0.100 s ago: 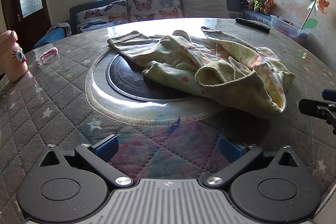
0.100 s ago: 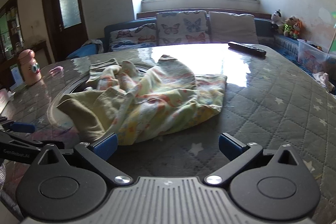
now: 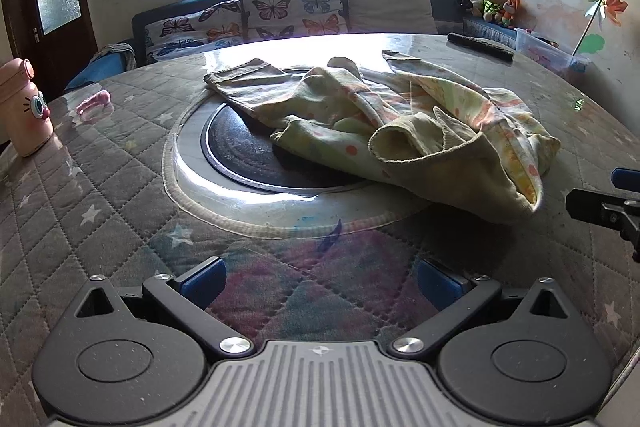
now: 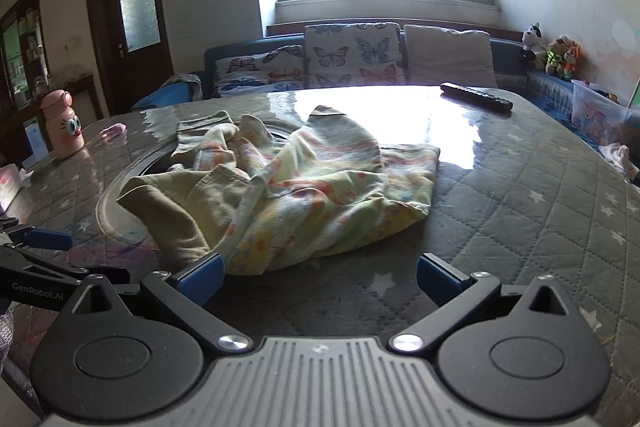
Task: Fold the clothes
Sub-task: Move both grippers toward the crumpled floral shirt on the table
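So the garment [image 3: 384, 131] you're dealing with is a crumpled heap sitting around the middle of the round table [image 3: 100, 187], partly draped over the dark round plate [image 3: 248, 151] set into the tabletop. It's pale yellow-green cloth with orange and pink blotchy prints on one side and a plainer olive-tan on the other, and a lot of it is flipped so both sides show. One flat hemmed end sticks out toward the far left, and there's a rolled opening with a stitched edge gaping toward your left claw [image 3: 320, 281]. Both of your claws are spread wide with nothing in them, blue pads apart, hovering low over the quilted star-pattern cover. Your right claw [image 4: 318, 277] is right up at the near edge of the heap, its left pad [image 4: 200, 277] just beside the cloth, though I can't tell if it's actually touching. Off to the side there's a pink bottle [image 3: 26, 107] with cartoon eyes, and a remote [image 4: 476, 98] lies on the far side, well clear of the garment.
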The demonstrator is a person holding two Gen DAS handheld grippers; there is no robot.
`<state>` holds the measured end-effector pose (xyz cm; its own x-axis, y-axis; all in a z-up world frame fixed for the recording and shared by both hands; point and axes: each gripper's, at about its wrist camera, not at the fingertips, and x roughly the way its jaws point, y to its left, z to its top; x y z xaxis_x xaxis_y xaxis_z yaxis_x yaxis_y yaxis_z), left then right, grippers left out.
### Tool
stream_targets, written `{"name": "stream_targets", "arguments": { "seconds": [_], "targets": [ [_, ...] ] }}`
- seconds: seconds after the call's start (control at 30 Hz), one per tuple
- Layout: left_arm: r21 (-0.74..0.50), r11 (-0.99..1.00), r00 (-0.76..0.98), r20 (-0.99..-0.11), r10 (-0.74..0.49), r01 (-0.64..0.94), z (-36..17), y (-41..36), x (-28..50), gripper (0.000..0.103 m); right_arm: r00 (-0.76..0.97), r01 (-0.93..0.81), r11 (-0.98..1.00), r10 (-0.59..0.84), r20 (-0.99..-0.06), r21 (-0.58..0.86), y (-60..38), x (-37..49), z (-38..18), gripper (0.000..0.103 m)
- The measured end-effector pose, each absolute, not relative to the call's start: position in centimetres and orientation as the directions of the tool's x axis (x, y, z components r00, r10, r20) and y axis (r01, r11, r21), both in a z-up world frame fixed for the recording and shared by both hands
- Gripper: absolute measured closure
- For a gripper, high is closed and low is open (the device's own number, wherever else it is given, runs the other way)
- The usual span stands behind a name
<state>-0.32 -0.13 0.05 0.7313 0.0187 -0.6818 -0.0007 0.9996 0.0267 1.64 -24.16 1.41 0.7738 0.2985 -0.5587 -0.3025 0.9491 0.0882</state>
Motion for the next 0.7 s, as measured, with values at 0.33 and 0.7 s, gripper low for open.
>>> {"name": "stream_targets", "arguments": {
  "seconds": [0.33, 0.7],
  "targets": [
    [0.019, 1.000, 0.732, -0.681, 0.012, 0.001, 0.17, -0.51, -0.82, 0.000, 0.779, -0.307, 0.948, 0.302, -0.550, 0.085, -23.84, 1.15, 1.66, 0.000],
    [0.027, 1.000, 0.729, -0.684, 0.010, 0.011, 0.61, -0.77, -0.99, 0.000, 0.783, -0.314, 0.947, 0.297, -0.547, 0.065, -23.57, 1.18, 1.77, 0.000]
  ]
}}
